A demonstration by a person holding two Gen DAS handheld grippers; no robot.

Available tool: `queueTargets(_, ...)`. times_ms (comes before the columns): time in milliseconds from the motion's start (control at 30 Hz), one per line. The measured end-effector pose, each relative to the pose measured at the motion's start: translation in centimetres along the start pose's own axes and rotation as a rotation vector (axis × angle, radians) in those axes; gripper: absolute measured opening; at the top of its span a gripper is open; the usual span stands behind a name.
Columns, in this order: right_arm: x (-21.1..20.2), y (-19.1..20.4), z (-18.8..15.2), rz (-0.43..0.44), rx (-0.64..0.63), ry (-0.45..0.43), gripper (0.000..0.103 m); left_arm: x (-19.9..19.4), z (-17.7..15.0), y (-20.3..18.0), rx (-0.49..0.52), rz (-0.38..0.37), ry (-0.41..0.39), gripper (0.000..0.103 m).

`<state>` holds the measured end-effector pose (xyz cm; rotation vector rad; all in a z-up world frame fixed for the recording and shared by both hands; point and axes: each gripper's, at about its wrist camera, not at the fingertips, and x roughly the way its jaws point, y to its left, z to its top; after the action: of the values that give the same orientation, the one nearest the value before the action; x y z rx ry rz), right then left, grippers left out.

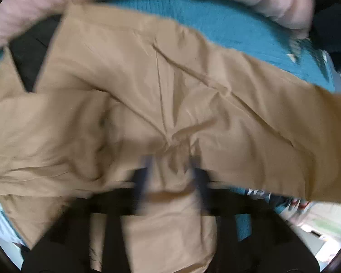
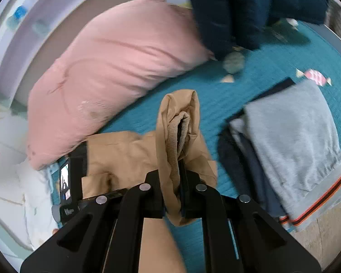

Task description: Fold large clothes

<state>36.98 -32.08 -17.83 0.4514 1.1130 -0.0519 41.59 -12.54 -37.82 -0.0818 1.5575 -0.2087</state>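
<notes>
A large tan jacket [image 1: 134, 72] is spread over the teal bedspread [image 1: 216, 20] and fills most of the left wrist view, which is blurred. My left gripper [image 1: 170, 166] is shut on a bunched fold of the tan jacket near its middle. In the right wrist view my right gripper [image 2: 178, 179] is shut on the jacket's sleeve end [image 2: 179, 122], whose ribbed cuff stands up above the fingers. The rest of the jacket [image 2: 120, 154] lies to the left below it, on the teal bedspread [image 2: 216, 91].
A pink pillow [image 2: 116, 68] lies at the head of the bed, also in the left wrist view [image 1: 34, 11]. A folded stack with grey sweatpants [image 2: 293, 141] sits at the right. Dark blue clothing [image 2: 250, 6] lies at the back. A phone [image 2: 64, 179] lies by the jacket.
</notes>
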Motion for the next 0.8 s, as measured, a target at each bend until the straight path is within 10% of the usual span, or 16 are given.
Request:
queueTargets(400, -0.1, 11.7, -3.7, 0.027, -0.150, 0.030, 0.008, -13.9, -6.5, 8.7, -0.059, 0.003, -0.222, 0.068)
queueTargets(800, 6.6, 27.4, -10.3, 0.069, -0.357, 0.170, 0.008, -19.2, -10.4, 22.9, -0.233, 0.042, -0.284, 0.071)
